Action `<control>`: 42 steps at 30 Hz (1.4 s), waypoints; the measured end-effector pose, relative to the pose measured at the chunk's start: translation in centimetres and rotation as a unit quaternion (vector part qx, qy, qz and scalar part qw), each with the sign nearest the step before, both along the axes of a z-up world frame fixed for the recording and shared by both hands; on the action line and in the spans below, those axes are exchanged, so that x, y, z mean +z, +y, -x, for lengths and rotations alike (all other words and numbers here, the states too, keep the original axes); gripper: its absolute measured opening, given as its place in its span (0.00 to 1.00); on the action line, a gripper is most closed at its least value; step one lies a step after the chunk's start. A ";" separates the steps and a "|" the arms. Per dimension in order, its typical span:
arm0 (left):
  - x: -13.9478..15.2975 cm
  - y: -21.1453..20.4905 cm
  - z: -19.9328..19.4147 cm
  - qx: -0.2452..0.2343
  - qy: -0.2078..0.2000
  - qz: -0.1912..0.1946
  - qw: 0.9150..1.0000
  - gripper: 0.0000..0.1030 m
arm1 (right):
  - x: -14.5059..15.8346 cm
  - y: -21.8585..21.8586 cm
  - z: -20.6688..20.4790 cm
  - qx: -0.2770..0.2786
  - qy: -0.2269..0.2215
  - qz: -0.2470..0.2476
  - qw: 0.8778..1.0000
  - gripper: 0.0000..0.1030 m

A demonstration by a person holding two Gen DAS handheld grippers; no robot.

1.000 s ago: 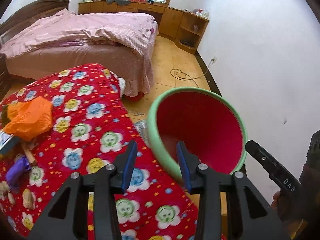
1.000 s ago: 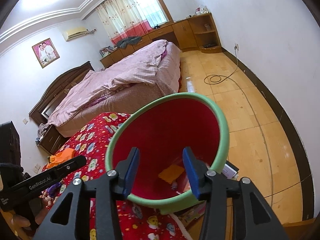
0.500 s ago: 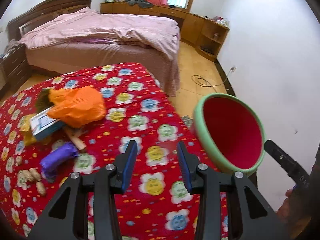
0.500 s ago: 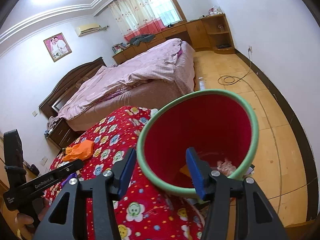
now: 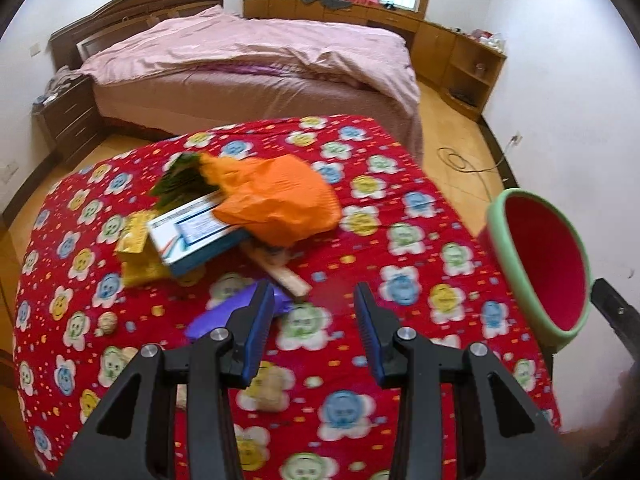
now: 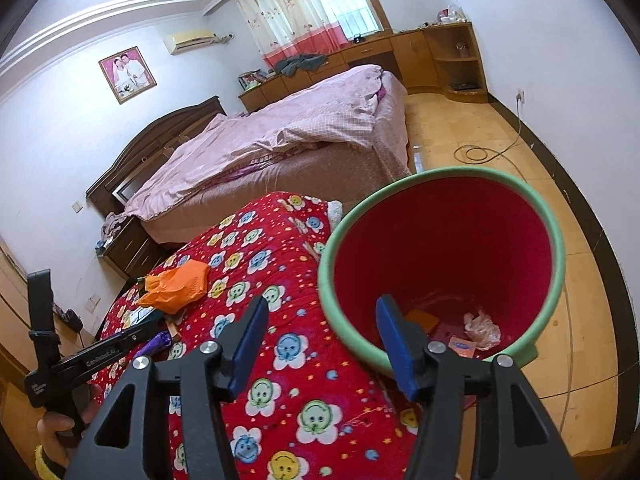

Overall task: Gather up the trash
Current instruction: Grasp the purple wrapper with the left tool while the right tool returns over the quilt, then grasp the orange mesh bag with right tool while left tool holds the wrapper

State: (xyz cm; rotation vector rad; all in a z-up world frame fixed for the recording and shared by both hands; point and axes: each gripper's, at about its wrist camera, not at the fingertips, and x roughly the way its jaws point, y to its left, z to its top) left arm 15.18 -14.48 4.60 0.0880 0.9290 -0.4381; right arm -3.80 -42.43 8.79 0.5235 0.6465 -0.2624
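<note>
Purple crumpled wrapper [image 5: 236, 312] lies on red flowered blanket [image 5: 400, 216] just left of left gripper [image 5: 310, 322], long axis running up-right; jaws apart, empty; right gripper [image 6: 320, 330] further off, just widened, empty, beside red green-rimmed bin [image 6: 440, 240]

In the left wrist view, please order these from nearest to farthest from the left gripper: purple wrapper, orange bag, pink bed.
1. Purple wrapper, touching the left finger's tip of the left gripper in the image.
2. Orange bag, farther back, centre-left.
3. Pink bed, beyond the red blanket.
</note>
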 end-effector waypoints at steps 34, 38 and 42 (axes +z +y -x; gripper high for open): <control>-1.0 9.7 -3.2 0.091 0.006 0.047 0.995 0.24 | -0.5 8.7 -8.3 0.109 0.043 0.004 0.993 0.61; -0.4 11.4 -4.1 0.132 -0.015 0.039 0.990 0.24 | -0.5 10.3 -11.2 0.132 0.042 -0.001 0.990 0.65; -0.6 13.0 -4.8 0.162 -0.020 0.040 0.986 0.24 | -0.9 12.0 -14.2 0.155 0.043 -0.004 0.987 0.67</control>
